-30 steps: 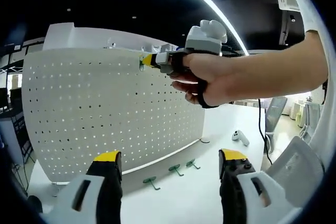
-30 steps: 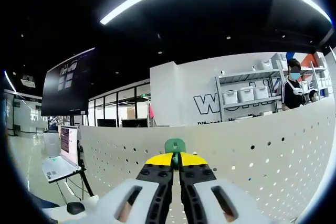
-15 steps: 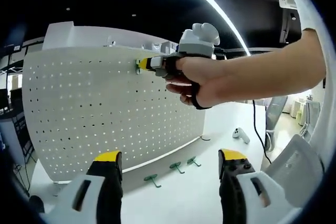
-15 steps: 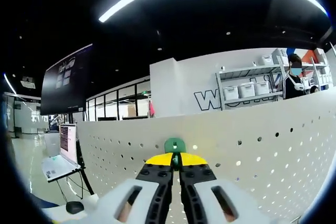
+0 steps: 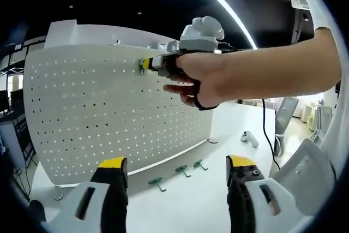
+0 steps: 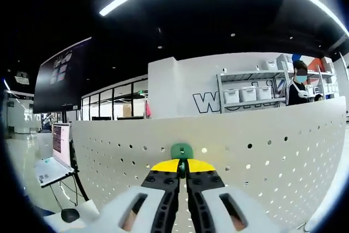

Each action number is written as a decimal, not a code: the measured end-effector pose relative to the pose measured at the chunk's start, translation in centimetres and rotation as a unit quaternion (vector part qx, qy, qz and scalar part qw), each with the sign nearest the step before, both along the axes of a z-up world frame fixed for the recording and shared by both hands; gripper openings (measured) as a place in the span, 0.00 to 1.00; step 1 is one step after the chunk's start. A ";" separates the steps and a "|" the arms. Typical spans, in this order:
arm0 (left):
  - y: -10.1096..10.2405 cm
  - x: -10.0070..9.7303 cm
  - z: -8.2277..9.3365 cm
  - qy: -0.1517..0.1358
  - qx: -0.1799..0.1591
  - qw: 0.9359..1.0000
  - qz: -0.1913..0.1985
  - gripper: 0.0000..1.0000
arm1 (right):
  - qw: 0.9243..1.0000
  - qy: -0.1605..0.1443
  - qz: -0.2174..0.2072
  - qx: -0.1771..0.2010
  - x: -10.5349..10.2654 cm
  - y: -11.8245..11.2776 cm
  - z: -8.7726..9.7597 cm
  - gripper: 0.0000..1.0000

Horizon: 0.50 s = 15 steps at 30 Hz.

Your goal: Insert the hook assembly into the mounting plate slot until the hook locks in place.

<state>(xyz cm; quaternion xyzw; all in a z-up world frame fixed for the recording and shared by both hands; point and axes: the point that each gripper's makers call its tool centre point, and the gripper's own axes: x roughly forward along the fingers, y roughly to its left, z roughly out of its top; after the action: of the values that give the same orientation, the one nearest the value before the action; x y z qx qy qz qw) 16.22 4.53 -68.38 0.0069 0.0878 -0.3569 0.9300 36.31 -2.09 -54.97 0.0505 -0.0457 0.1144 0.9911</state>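
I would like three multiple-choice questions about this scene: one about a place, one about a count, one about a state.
1. Where is the green hook that the right gripper holds?
A. At the top row of holes in the white pegboard
B. Flat on the table
C. Between the tips of the left gripper

2. How many spare green hooks lie on the table before the board?
A. One
B. Three
C. Six

3. How do the jaws of the left gripper stand?
A. Shut on a hook
B. Shut on nothing
C. Open, with nothing between them

Answers:
1 A: the left gripper view shows the right gripper's tip near the board's upper edge.
2 B: three lie in a row there.
3 C: its yellow tips stand wide apart.
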 end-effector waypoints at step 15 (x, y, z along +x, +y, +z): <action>0.3 -0.2 0.1 -0.001 -0.001 1.000 -0.003 0.75 | 0.998 0.024 -0.066 -0.003 0.4 0.1 -0.3 0.01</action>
<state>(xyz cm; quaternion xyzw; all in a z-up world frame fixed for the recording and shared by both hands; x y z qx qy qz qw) 16.00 4.86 -68.24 0.0068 0.0864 -0.3599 0.9289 36.72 -2.01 -55.28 0.0474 -0.0247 0.0473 0.9974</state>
